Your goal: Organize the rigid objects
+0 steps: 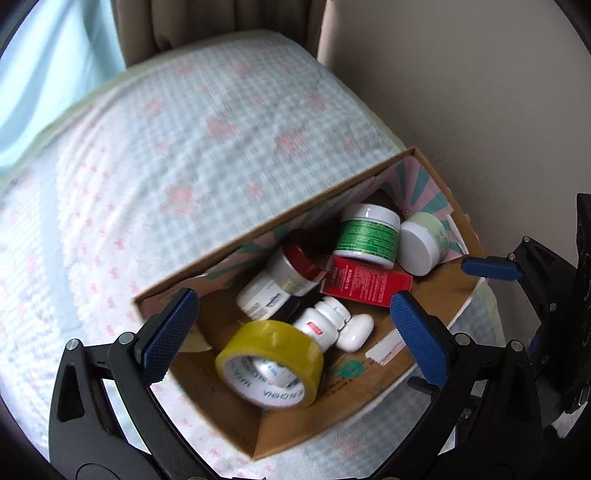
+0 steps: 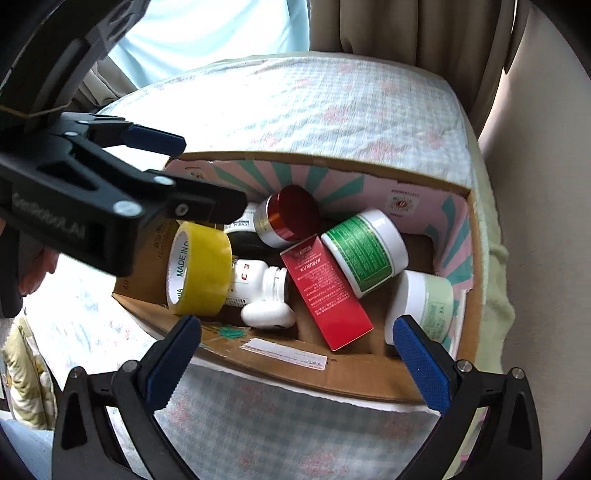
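Observation:
An open cardboard box [image 1: 439,295] lies on a bed and holds several rigid items. Among them are a yellow tape roll [image 1: 273,343], a white pill bottle [image 1: 321,325], a white earbud case [image 1: 356,332], a red carton [image 1: 365,282], a green-labelled jar [image 1: 369,236], a pale green jar [image 1: 421,245] and a red-lidded jar [image 1: 301,264]. My left gripper [image 1: 293,332] hangs open above the tape roll, holding nothing. My right gripper [image 2: 297,360] is open and empty over the box's near edge [image 2: 314,376], with the red carton [image 2: 325,291] and the tape roll [image 2: 207,269] beyond it.
The bed has a pale checked quilt [image 1: 177,147] with pink flowers. A wall [image 1: 480,92] rises right beside the box, and curtains [image 1: 221,22] hang behind the bed. The left gripper [image 2: 210,171] reaches in from the upper left of the right wrist view.

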A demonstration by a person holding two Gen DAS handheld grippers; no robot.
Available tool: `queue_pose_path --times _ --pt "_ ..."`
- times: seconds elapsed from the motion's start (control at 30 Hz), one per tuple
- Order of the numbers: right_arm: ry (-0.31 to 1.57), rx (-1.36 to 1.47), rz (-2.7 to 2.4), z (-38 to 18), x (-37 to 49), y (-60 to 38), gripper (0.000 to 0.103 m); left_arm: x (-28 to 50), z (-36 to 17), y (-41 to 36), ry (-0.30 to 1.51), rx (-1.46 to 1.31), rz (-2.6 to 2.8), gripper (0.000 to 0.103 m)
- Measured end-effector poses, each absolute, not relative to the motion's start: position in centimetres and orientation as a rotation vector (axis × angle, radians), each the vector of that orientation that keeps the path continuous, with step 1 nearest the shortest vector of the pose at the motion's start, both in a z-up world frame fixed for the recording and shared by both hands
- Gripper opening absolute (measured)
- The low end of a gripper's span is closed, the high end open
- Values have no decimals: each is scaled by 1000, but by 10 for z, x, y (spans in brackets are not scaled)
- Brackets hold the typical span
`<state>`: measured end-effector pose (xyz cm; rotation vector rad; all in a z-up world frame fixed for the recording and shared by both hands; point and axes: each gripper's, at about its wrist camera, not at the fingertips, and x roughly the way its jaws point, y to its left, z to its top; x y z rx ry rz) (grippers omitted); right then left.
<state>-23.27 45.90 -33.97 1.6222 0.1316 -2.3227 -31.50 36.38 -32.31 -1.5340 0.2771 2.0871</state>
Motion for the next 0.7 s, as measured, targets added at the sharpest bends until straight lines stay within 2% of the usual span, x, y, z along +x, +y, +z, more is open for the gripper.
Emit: queue_pose_path --times 0.2,0.37,0.7 --pt "172 1568 -2363 -289 -220 440 103 -295 -265 330 242 -1454 2159 103" --pt "184 1461 -2438 -222 -209 406 103 -266 -190 279 180 -1366 2264 103" --pt "12 1218 -2690 -72 -144 329 103 -163 -36 134 42 -1078 2628 103"
